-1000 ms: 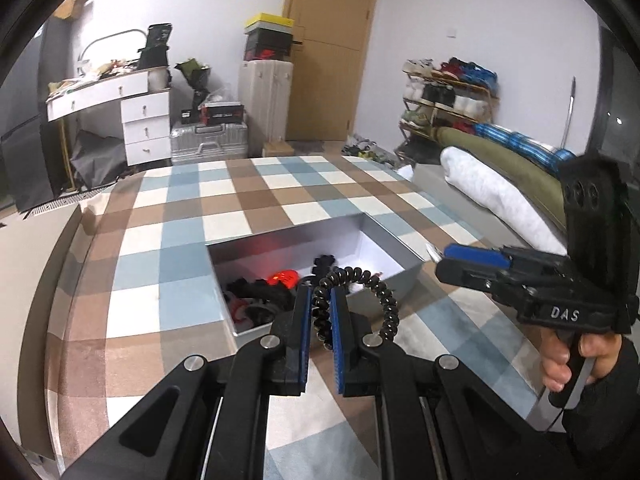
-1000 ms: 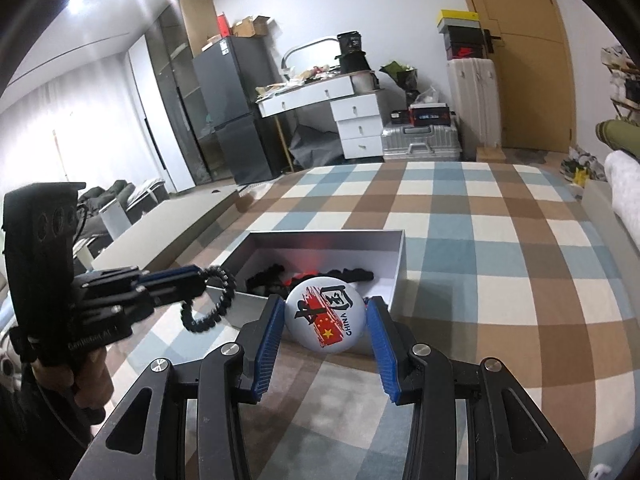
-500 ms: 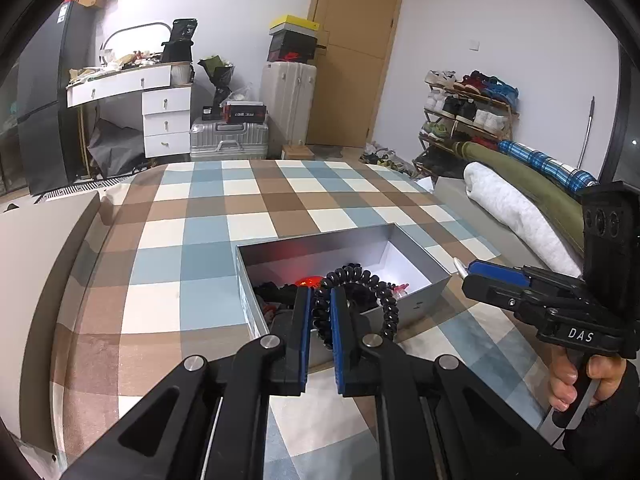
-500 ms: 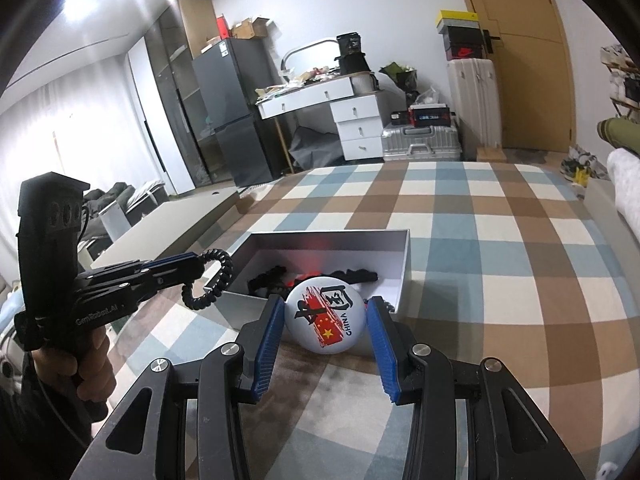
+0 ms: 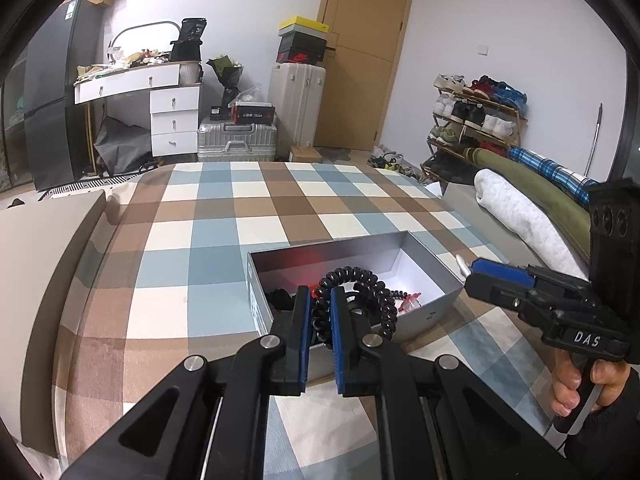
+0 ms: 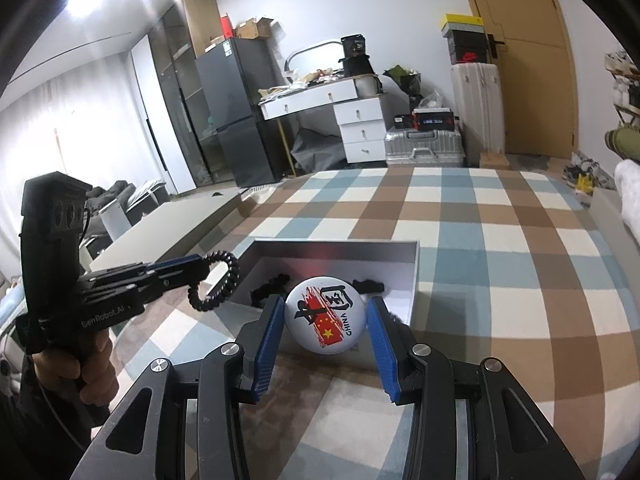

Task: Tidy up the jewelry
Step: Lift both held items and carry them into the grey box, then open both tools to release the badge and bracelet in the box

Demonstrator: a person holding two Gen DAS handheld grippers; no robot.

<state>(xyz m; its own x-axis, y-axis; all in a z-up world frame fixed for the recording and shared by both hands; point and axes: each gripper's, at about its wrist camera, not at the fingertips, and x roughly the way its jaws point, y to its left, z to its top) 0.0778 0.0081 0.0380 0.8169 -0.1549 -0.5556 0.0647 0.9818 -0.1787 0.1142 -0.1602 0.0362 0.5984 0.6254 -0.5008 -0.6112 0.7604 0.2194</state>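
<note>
My left gripper (image 5: 320,300) is shut on a black spiral coil band (image 5: 378,294), which hangs above the near wall of an open grey box (image 5: 400,245). From the right wrist view the left gripper (image 6: 202,262) holds the coil band (image 6: 216,286) just outside the left wall of the box (image 6: 336,242). My right gripper (image 6: 325,302) is shut on a round white badge (image 6: 324,316) with a red flag and "CHINA", held above the box's near edge. Black and red pieces (image 5: 404,300) lie inside the box. The right gripper (image 5: 472,270) reaches in over the box's right corner.
The box sits on a blue, brown and white checked cover (image 5: 224,216). Rolled bedding (image 5: 520,208) lies along the right; a grey ledge (image 5: 36,240) runs along the left. Suitcases (image 5: 236,142), a white desk (image 5: 160,92) and a shoe rack (image 5: 476,120) stand beyond.
The left wrist view has rolled and swung a little, so the box now sits further right in it. The coil band rose slightly beside the box. The right gripper and badge have not moved.
</note>
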